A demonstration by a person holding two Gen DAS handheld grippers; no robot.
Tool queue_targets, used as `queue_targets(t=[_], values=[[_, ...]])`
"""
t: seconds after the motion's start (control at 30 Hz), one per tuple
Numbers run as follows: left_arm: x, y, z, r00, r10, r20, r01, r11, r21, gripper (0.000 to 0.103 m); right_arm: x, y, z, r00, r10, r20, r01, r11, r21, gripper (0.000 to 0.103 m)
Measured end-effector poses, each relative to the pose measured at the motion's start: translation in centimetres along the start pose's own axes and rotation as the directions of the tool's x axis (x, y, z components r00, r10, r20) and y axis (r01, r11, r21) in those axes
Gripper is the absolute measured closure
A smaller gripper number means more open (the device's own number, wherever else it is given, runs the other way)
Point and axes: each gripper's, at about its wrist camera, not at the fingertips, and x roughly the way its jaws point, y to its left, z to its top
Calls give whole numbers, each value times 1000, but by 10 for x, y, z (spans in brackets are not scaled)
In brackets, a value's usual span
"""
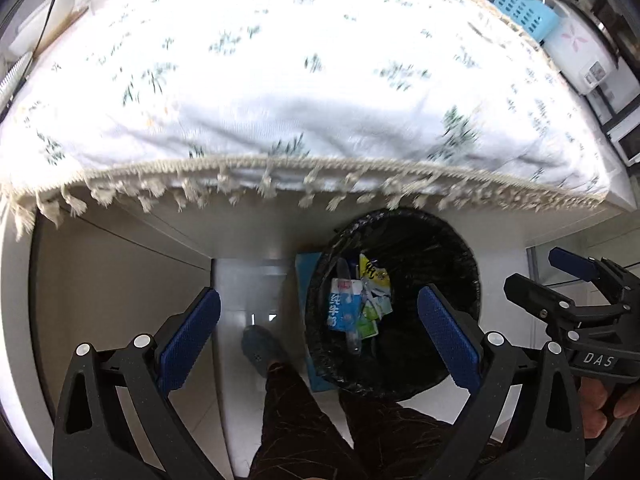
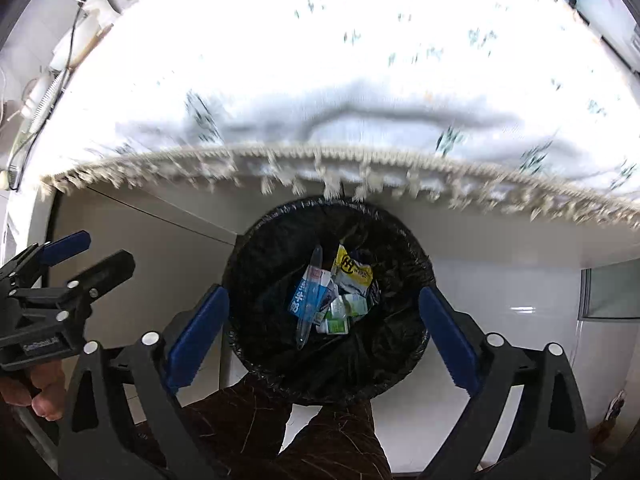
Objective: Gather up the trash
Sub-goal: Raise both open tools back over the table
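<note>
Trash bin point(image 2: 280, 240): round, lined with a black bag, standing on the pale floor just below the fringed edge of the table.
Trash point(image 2: 332, 296): lies at the bottom of the bin; a blue and white carton, a yellow and white wrapper, small green and white packets and a clear plastic tube, all piled together.
Right gripper point(image 2: 324, 332): directly above the bin, pointing down into it; blue pads spread wide, nothing between them.
Left gripper point(image 1: 318, 334): above the bin's left side; pads wide apart, holding nothing.
Person: dark trouser legs point(image 2: 328, 440) beside the bin's near rim; one grey shoe point(image 1: 260, 350) left of the bin.
Table point(image 1: 280, 92): beyond the bin, covered by a white floral cloth with a tasselled hem.
Blue basket point(image 1: 524, 10): at the table's far right corner, well apart from the bin.
</note>
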Motion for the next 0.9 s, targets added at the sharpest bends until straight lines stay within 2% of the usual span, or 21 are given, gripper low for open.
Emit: queue_targets(t=[0.23, 0.4, 0.9], values=[[-32, -7, 15, 999, -10, 32, 10, 1000, 15, 6, -43, 0, 12, 996, -41, 77, 40, 999, 11, 8], [-59, -8, 29, 998, -9, 67, 8, 1000, 11, 6, -68, -2, 24, 991, -42, 125, 40, 999, 20, 8], [-95, -13, 73, 990, -17, 143, 14, 1000, 17, 6, -112, -9, 63, 972, -50, 229, 48, 999, 16, 8]])
